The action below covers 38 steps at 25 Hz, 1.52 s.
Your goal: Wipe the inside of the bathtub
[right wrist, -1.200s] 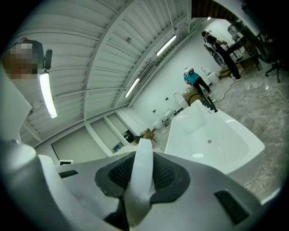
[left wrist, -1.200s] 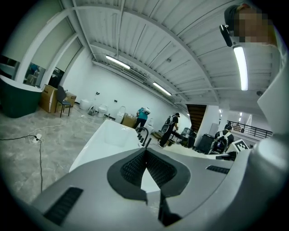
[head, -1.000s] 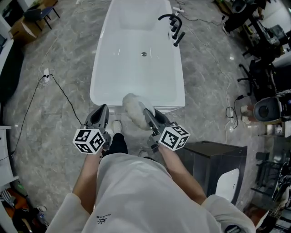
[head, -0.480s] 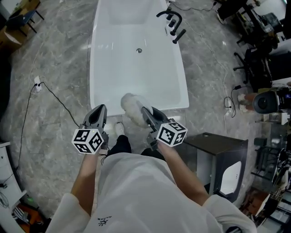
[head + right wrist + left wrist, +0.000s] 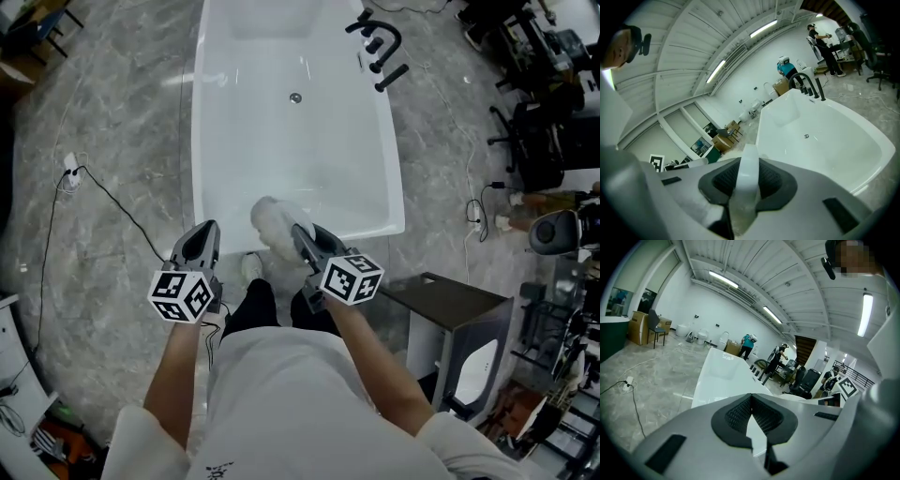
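Your right gripper is clamped on the white handle of a fluffy duster, held over the near end of the tub. The tub is white and glossy, with a black faucet on its right rim. Your left gripper, jaws together on nothing, hangs at the tub's near left corner.

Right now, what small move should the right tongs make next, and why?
Probably reach the right tongs forward and down, so that the fluffy duster meets the near inner wall of the bathtub. The tongs are shut on the duster's white handle, and its head hovers at the tub's near rim, apparently not on the inside surface. The left tongs are shut and empty.
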### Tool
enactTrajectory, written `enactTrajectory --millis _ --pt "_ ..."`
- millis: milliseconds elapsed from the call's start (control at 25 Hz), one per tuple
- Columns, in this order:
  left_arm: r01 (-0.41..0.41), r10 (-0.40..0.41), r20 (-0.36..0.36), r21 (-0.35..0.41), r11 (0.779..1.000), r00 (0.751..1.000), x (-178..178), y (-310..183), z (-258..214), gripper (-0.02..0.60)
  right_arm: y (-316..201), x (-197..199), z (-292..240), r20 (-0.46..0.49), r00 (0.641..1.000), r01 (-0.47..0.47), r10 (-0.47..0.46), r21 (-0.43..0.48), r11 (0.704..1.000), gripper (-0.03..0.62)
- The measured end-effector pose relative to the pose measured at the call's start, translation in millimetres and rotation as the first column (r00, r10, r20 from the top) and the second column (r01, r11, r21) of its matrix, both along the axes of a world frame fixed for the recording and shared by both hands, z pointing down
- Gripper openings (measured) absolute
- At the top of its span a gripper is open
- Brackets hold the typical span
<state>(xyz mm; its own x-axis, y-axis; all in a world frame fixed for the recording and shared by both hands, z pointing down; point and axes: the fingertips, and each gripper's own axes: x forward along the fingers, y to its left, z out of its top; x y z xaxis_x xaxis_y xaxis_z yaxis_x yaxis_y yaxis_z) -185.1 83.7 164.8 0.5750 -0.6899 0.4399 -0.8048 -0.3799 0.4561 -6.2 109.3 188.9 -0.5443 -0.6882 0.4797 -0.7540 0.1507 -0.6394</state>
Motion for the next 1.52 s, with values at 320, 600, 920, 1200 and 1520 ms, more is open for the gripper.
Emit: enactTrajectory --millis 320,600,920,1200,1520 --pt "0.016 -0.014 0.030 -0.046 0.999 0.999 -10 -18 34 0.009 -20 -20 49 -0.046 0.997 0.052 -0.056 -0.082 0.995 0.100" --pt "0.069 -0.067 0.042 -0.069 0.995 0.997 -17 -33 73 0.009 -35 -40 108 -0.090 0.988 0.115 -0.128 -0.131 0.985 0.100" --pt "0.094 -0.086 0.079 -0.110 0.990 0.993 -26 -31 120 0.009 -32 -70 173 -0.140 0.972 0.156 -0.187 -0.205 0.966 0.100" --pt "0.077 -0.064 0.101 -0.132 0.988 0.993 -34 -27 157 0.009 -21 -97 220 -0.211 0.952 0.165 -0.221 -0.252 0.954 0.100" --pt "0.045 -0.024 0.140 -0.144 0.989 0.990 -41 -27 183 0.009 -21 -134 253 -0.295 0.915 0.186 -0.275 -0.297 0.937 0.100"
